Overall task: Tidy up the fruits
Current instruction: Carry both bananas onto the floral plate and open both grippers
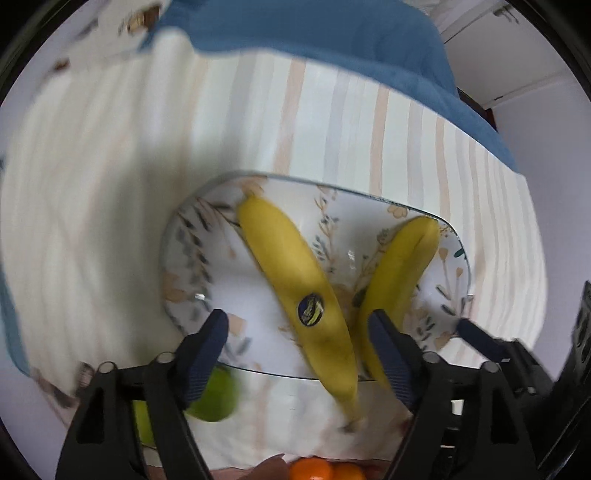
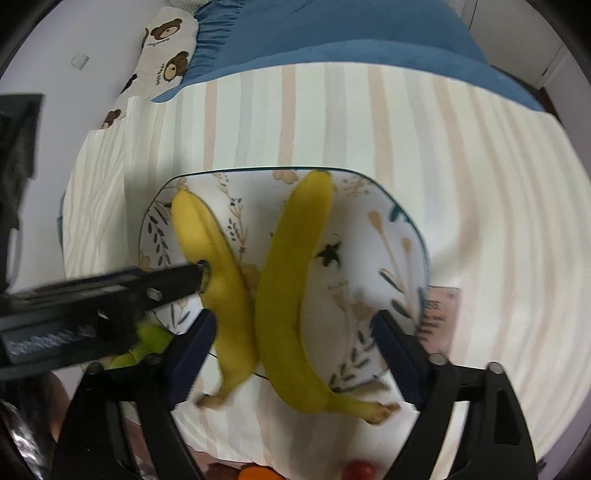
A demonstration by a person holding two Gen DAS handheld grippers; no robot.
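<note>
Two yellow bananas lie on a floral plate [image 1: 192, 258] [image 2: 399, 236], stems hanging over its near rim. The stickered banana [image 1: 295, 280] [image 2: 210, 258] lies left; the other banana [image 1: 399, 273] [image 2: 288, 295] lies right. My left gripper [image 1: 297, 330] is open, with its fingers either side of the stickered banana's lower part. My right gripper [image 2: 295, 328] is open, with both bananas' lower parts between its fingers. The left gripper's arm [image 2: 92, 302] reaches in from the left. A green apple [image 1: 218, 398] [image 2: 151, 339] sits by the plate's near left rim.
The plate rests on a striped cloth [image 1: 110, 184] [image 2: 498, 184] with a blue blanket [image 1: 314, 26] [image 2: 332, 33] behind. Orange fruits [image 1: 317, 470] [image 2: 258, 472] and a red fruit [image 2: 358, 470] lie at the near edge. A bear-print pillow [image 2: 166, 40] is far left.
</note>
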